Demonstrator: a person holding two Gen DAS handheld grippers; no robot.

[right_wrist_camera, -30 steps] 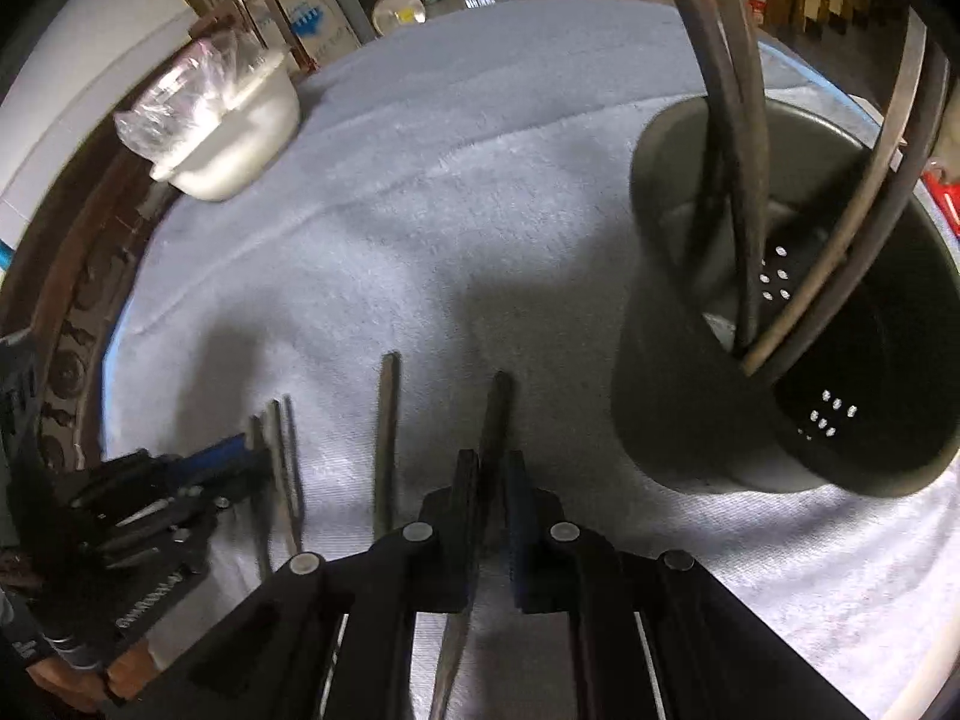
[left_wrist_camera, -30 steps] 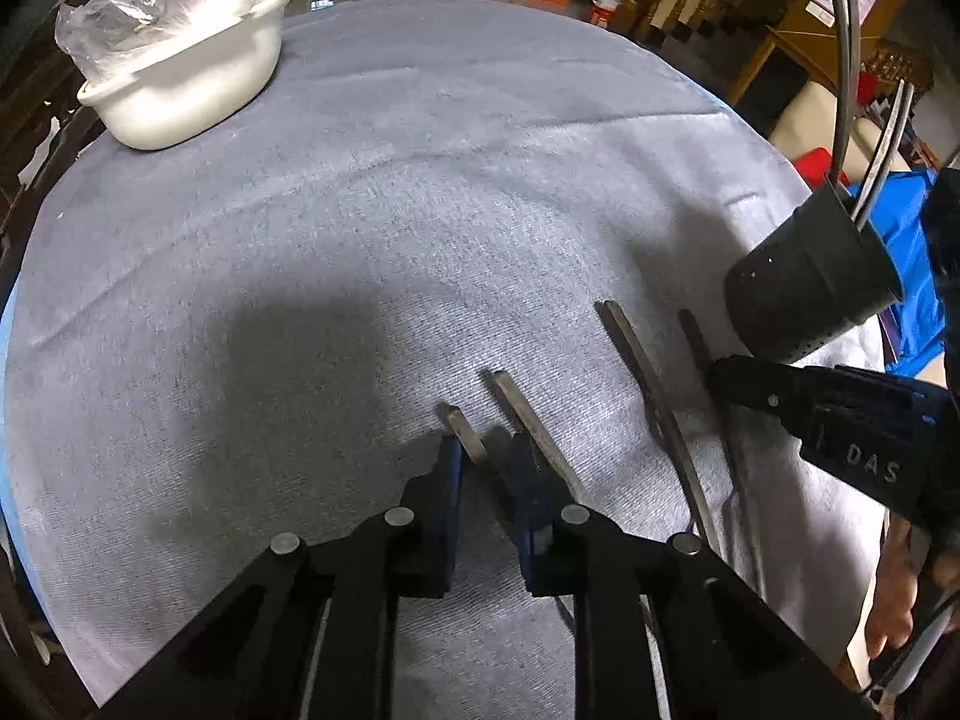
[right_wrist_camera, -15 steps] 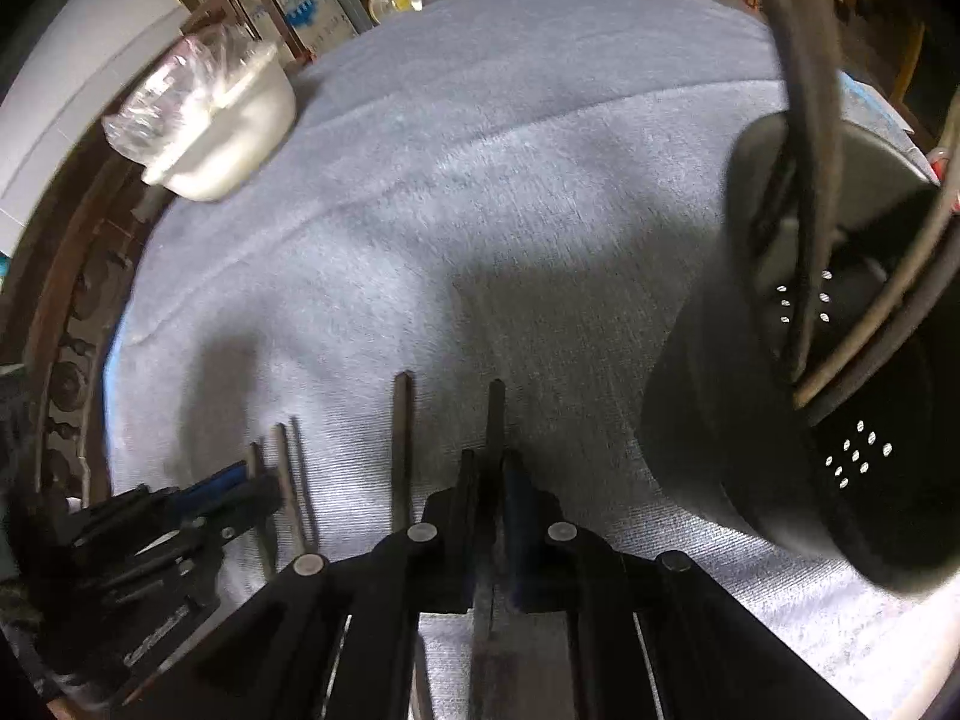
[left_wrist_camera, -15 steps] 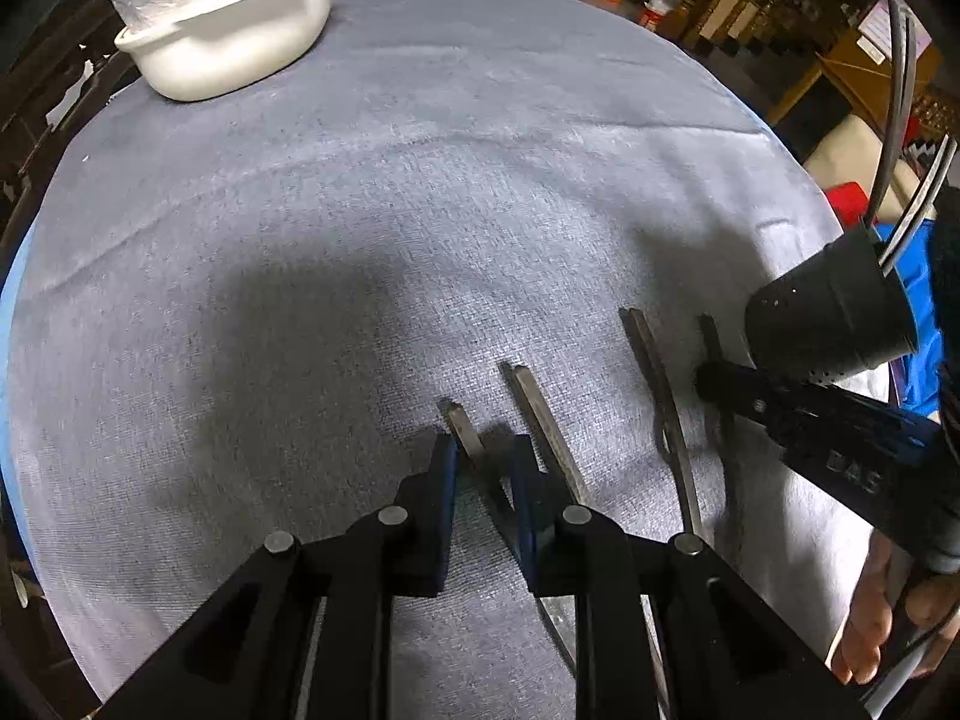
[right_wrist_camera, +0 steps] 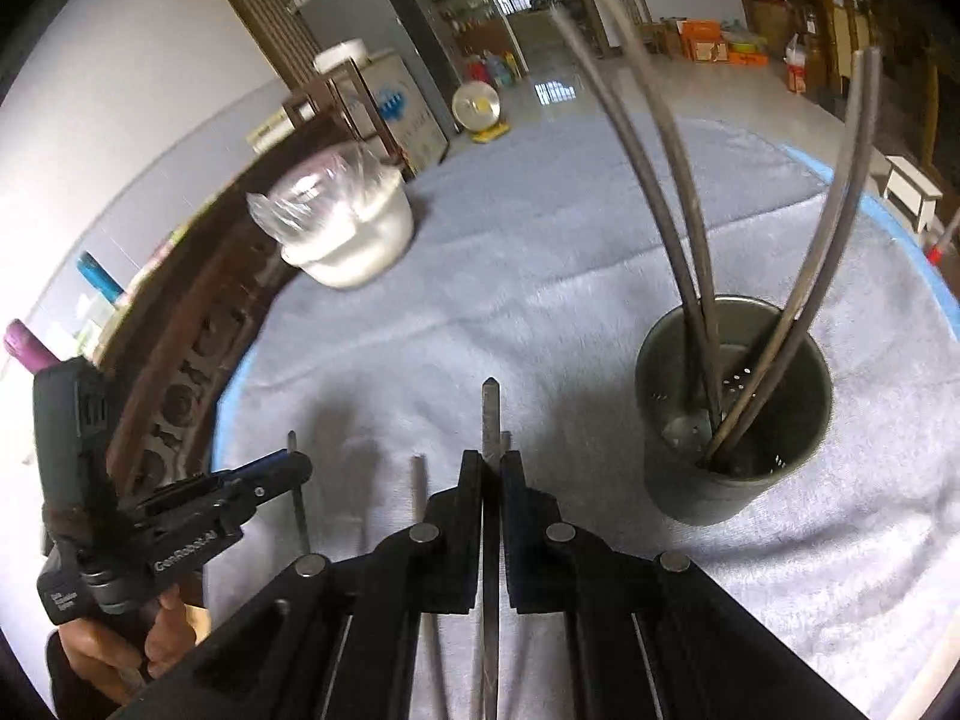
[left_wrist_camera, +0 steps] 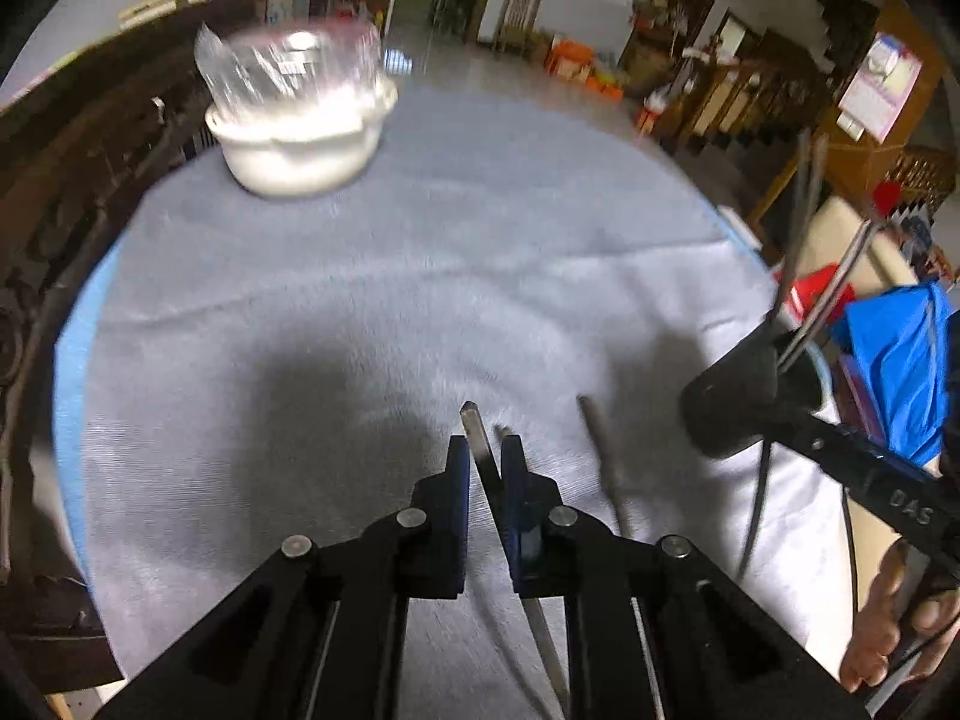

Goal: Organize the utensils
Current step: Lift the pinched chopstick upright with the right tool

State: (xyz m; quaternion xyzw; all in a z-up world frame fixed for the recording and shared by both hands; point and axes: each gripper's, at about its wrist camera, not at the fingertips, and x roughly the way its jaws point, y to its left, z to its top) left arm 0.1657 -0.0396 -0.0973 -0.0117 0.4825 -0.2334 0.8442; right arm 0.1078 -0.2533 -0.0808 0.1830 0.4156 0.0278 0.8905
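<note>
Black pads of my right gripper are clamped flat on a thin metal utensil handle; the handle's tip sticks out past the fingertips, its long end runs back under the tool. I hold it near one end, presumably so the rest can hang and drop end-first into the cup. Its shadow sits apart from it on the cloth, so I judge it is off the table.

My left gripper is likewise pinched on a second flat handle. This one crosses the jaws at a slant, not square to them, and the jaws are finishing their close on it. The grip looks less tidy than the right one; it may twist on release.

Just beyond the tools, loose utensils lie side by side on the grey towel, handles pointing away from me. One more shows in the left view, between the held piece and the cup.

Further right stands the dark perforated cup, upright, with four long handles leaning against its rim. Its mouth is open towards me, so I judge it the destination.

Far left, near the table edge, a white bowl covered in clear plastic sits well apart from the work. It seems no part of this step.
</note>
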